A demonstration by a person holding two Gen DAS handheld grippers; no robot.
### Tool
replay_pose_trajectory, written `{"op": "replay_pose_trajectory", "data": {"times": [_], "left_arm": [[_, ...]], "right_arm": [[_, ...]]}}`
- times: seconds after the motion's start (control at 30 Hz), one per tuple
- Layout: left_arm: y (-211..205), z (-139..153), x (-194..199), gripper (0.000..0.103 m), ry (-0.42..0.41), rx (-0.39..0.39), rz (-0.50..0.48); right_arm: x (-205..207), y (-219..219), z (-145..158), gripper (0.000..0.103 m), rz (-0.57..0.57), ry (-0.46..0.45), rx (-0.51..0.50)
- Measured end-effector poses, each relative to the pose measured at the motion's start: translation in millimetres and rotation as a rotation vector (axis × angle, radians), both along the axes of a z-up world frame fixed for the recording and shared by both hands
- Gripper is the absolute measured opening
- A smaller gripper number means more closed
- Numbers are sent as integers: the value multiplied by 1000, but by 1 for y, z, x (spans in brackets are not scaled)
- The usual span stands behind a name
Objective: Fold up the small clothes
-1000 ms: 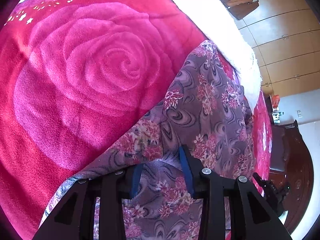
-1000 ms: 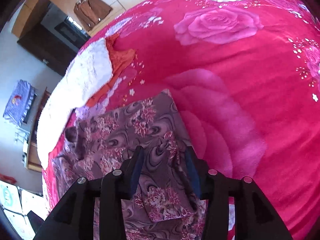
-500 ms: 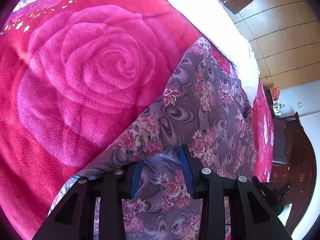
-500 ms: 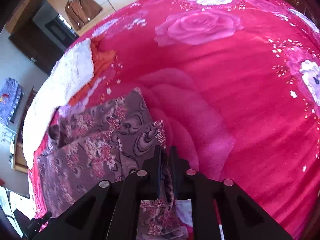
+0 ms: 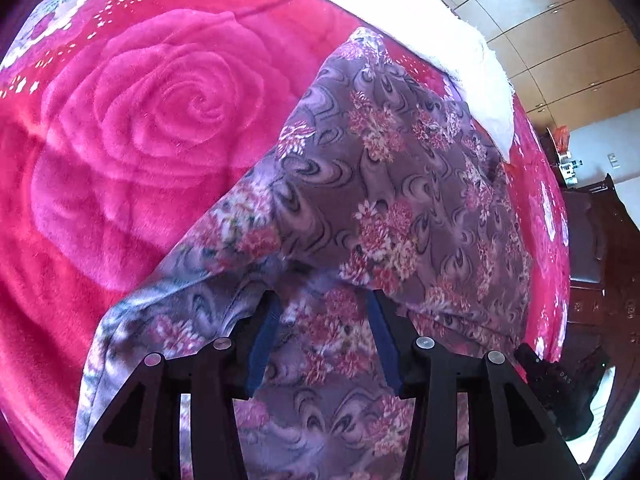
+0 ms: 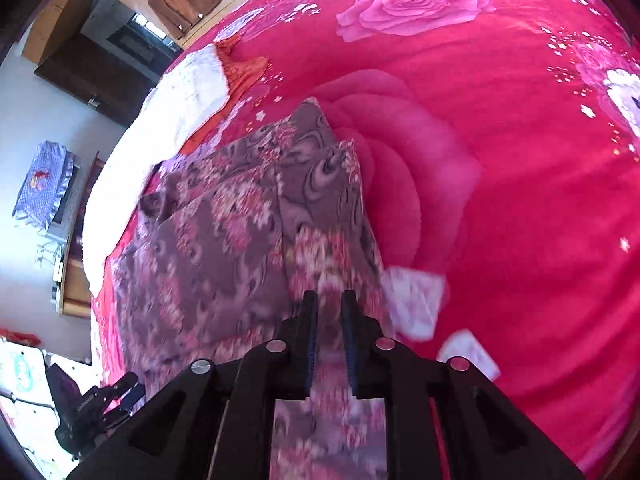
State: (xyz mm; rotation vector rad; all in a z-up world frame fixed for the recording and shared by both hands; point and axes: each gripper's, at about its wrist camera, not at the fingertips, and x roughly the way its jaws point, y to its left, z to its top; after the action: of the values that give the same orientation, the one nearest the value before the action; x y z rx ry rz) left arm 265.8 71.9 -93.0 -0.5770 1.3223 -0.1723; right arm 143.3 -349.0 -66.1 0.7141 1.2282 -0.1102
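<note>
A purple floral garment [image 5: 400, 184] lies partly folded on a red rose-print blanket [image 5: 132, 128]. My left gripper [image 5: 326, 304] hangs over its near fold. Its blue pads [image 5: 266, 336] stand apart and the jaws are opening, with loose cloth between them that neither pad presses. In the right wrist view the same garment [image 6: 224, 248] stretches from the blanket [image 6: 500, 140] up to my right gripper [image 6: 329, 308]. Those jaws are narrow and opening slightly. A blurred strip of the cloth fills the gap between them and is lifted off the bed.
A white fleece cover [image 5: 448, 28] lies along the bed's far side, also in the right view as the fleece cover [image 6: 180, 92]. Wooden wardrobes [image 5: 568, 40] and dark furniture [image 5: 600, 264] stand beyond. A black device [image 6: 88, 408] sits by the bed's edge. Pale cloth patches [image 6: 416, 304] lie beside the right fingers.
The right gripper closed on the garment's edge and drew it across and up, so a second layer now lies over the first. The left jaws widened and that hand shifted a little.
</note>
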Motion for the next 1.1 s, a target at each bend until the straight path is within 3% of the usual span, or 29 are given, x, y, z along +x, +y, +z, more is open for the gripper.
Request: {"op": "replay_pose_trajectory", "data": {"times": [0.1,0.13,0.23,0.33,0.47,0.57,0.9,1.1], "left_arm": [[20,13,-23,46,1,30,-47],[29,16,-33,46,2,50,-67],[58,27,-64,47,22,110,-101],[88,30,-99,49,58,103,-111],[110,32,-140,52,105,168,-145],[120,37,-168,52,119,146,-172],[122,17,-205,58,207,85,-252],[101,-4,-214,57,237,83,-314]], "right_arm": [[-36,8,22,41,35,27,-12],[-50,12,26,44,43,44,-21],[-95,12,33,44,48,97,-18],[-141,9,36,46,32,148,7],[-179,14,33,47,44,208,23],[-203,20,33,50,84,257,16],[-231,53,14,58,339,475,55],[-235,54,-3,60,396,559,120]]}}
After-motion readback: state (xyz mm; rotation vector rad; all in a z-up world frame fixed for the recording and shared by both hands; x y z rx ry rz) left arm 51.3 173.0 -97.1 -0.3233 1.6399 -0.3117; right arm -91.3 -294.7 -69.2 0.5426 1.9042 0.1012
